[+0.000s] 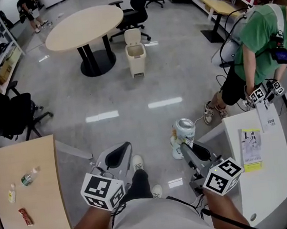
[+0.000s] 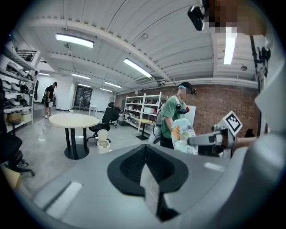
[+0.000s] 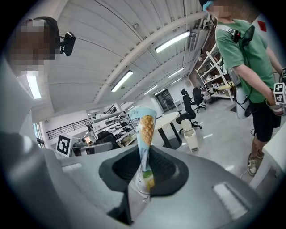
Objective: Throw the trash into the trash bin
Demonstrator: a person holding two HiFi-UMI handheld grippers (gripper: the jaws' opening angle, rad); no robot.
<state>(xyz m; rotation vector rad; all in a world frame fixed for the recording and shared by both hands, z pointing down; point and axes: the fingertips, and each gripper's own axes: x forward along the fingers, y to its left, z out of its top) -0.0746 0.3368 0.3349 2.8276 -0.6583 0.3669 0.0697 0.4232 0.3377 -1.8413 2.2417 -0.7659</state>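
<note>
A light blue snack bag [image 1: 183, 131] with a pineapple print stands pinched upright in my right gripper [image 1: 184, 145], which is shut on its lower end [image 3: 145, 134]. My left gripper [image 1: 121, 149] is held beside it at the left, jaws together with nothing in them. From the left gripper view the bag [image 2: 181, 134] shows at the right. The beige trash bin [image 1: 136, 52], lid up, stands far ahead on the floor beside a round table [image 1: 83, 28]. It also appears small in the left gripper view [image 2: 103, 141] and the right gripper view [image 3: 191, 134].
A person in a green shirt [image 1: 259, 40] stands at the right by a white desk [image 1: 275, 173] with a booklet. A wooden desk [image 1: 35, 202] at the left holds a small bottle and wrappers. Office chairs [image 1: 8, 112] stand left and behind the round table.
</note>
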